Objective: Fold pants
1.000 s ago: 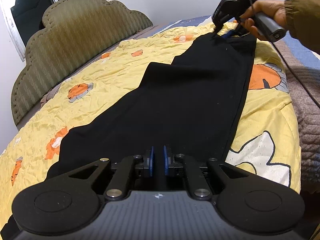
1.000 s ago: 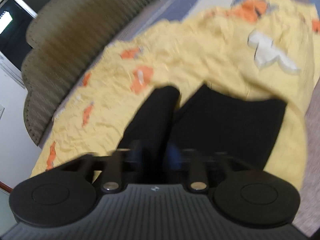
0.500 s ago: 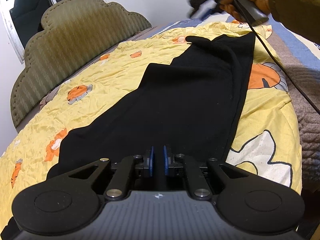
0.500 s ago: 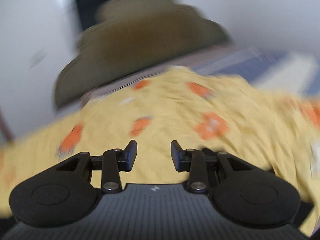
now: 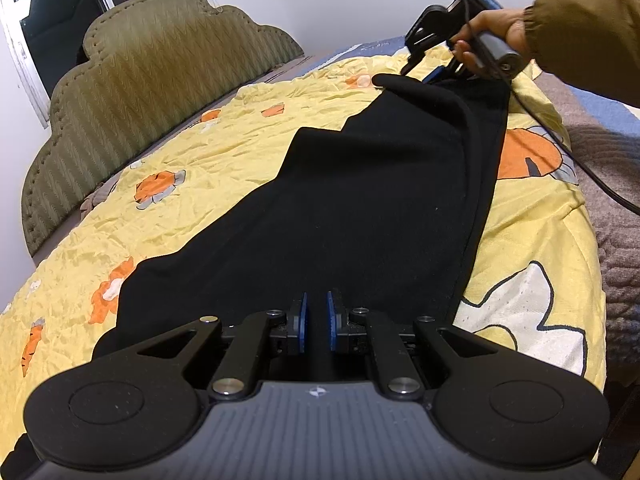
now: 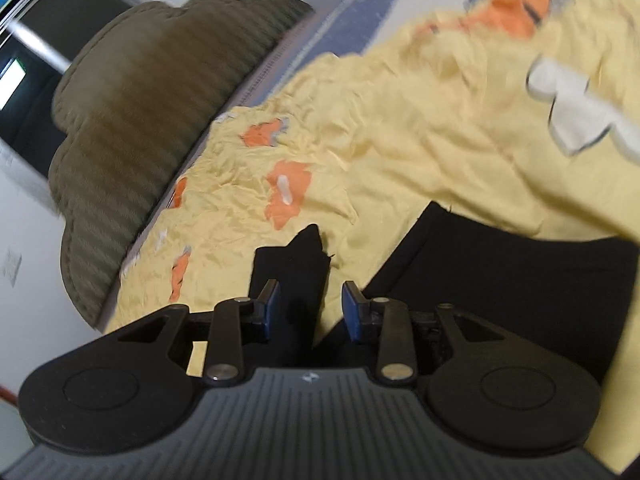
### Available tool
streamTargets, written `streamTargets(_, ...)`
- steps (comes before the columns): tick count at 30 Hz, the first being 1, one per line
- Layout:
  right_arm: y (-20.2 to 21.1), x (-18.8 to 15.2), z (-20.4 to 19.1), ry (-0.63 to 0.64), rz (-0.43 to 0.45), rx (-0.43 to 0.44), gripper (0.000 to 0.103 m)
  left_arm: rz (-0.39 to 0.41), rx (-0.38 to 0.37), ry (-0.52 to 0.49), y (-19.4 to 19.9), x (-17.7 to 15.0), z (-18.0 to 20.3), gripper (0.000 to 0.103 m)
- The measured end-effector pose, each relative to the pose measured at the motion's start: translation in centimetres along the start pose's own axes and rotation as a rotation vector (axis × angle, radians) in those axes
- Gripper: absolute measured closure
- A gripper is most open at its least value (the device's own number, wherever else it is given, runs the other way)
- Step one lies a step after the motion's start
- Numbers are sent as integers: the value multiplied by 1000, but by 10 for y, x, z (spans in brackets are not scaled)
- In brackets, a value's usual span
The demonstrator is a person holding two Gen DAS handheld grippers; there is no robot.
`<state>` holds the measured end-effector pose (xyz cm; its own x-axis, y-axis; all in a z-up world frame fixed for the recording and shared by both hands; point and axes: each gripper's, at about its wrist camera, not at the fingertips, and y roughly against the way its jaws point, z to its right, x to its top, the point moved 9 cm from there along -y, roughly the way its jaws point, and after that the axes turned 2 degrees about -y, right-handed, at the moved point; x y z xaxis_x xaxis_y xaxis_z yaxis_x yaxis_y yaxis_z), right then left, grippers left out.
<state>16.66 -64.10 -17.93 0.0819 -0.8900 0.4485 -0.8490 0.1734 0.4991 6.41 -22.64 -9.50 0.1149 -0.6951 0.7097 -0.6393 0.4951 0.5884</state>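
Across the middle of the left wrist view, the black pants (image 5: 360,200) lie lengthwise on the yellow bedspread (image 5: 208,184), legs apparently stacked. We clamp one end in the left gripper (image 5: 315,322); our right gripper (image 6: 311,310), fingers spread, straddles the other. Crosswise folds remain.

Black pants (image 5: 360,200); yellow bedsheet (image 5: 208,184) with orange flower prints and a white shape; olive-green striped headboard (image 5: 152,72); grey-brown quilted blanket (image 5: 616,208); blue pads on black fingers (image 5: 301,322); olive sleeve (image 5: 588,36).
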Motion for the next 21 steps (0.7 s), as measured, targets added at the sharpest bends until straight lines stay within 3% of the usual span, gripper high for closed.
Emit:
streamTargets(3,-19,-1,5,-69,-32,25,76,1,2,-8,0,0,1,93)
streamTargets(4,-21,-1,5,-66,-30,18,90,1,3,-11,0,0,1,93)
streamTargets(5,-22,-1,5,-65,-30,8,95,1,3,-11,0,0,1,93)
streamTargets(9,2,7,0,-22,37,4,97,0,4,-6,0,1,1,93)
streamTargets(15,76,35,-5,104,188,-16,98,-1,9,0,0,1,1,93)
streamTargets(21,124,38,36,141,217,-104,98,-4,19,-16,1,1,2,93)
